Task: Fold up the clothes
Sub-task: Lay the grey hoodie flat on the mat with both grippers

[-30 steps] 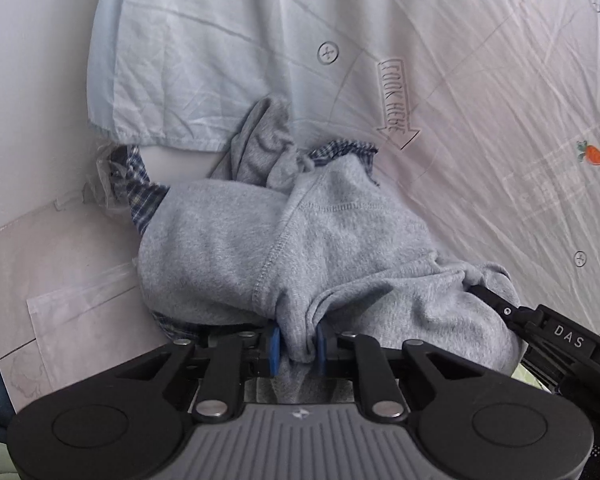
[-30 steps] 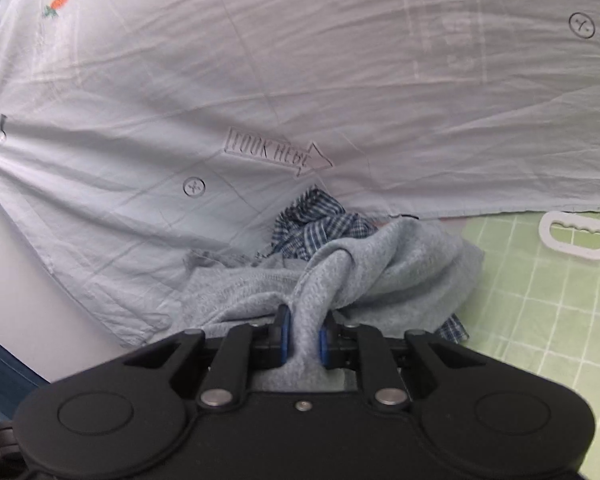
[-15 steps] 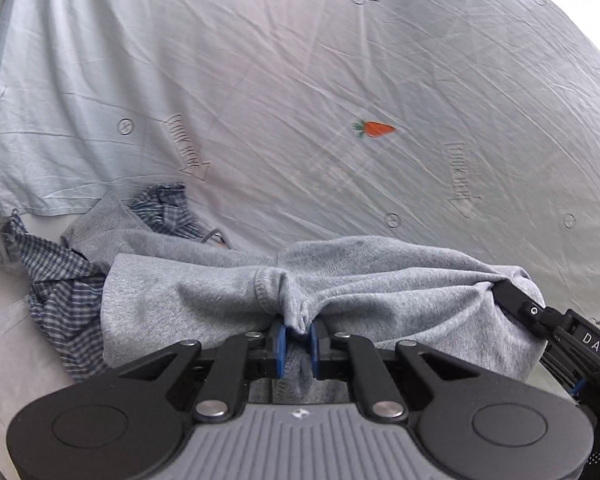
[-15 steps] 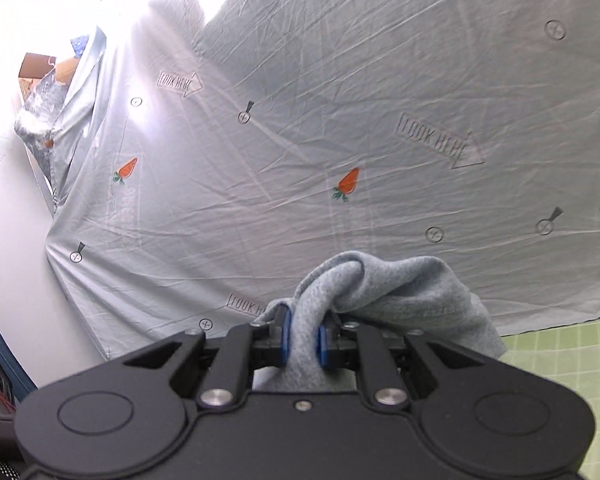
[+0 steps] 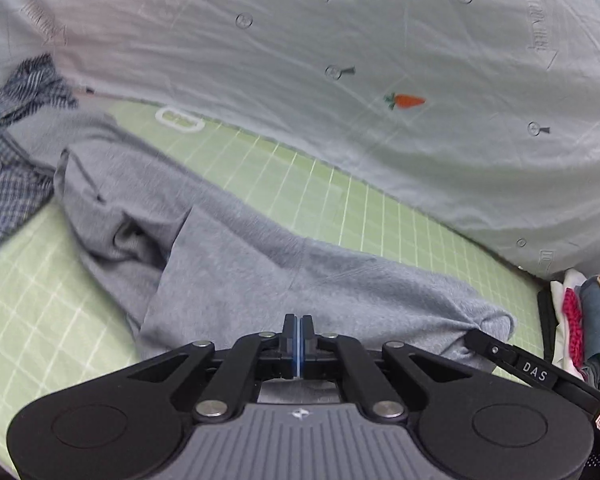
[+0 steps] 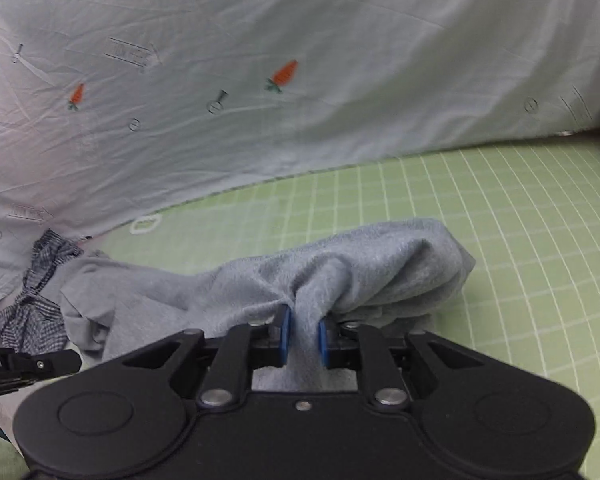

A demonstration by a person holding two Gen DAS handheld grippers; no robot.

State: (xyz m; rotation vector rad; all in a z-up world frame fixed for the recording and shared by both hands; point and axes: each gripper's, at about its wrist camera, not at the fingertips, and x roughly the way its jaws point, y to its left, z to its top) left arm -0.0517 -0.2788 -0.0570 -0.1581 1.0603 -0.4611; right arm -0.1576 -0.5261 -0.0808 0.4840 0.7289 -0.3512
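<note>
While the grey sweatshirt (image 5: pixel 260 264) lies rumpled across the green grid mat (image 5: pixel 360 204), right gripper (image 6: pixel 302 334) pinches a bunch; left gripper (image 5: pixel 297 336) looks pressed together — cloth unseen there. Risk: uneven pull drags creases.

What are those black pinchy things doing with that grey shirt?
A person is folding laundry with two hand-held grippers. The right gripper pinches a bunched end of the grey garment, lifting it a little. The left gripper is shut at the garment's near edge. The garment stretches across the green grid mat, not yet folded. A blue checked cloth lies crumpled next to it.
</note>
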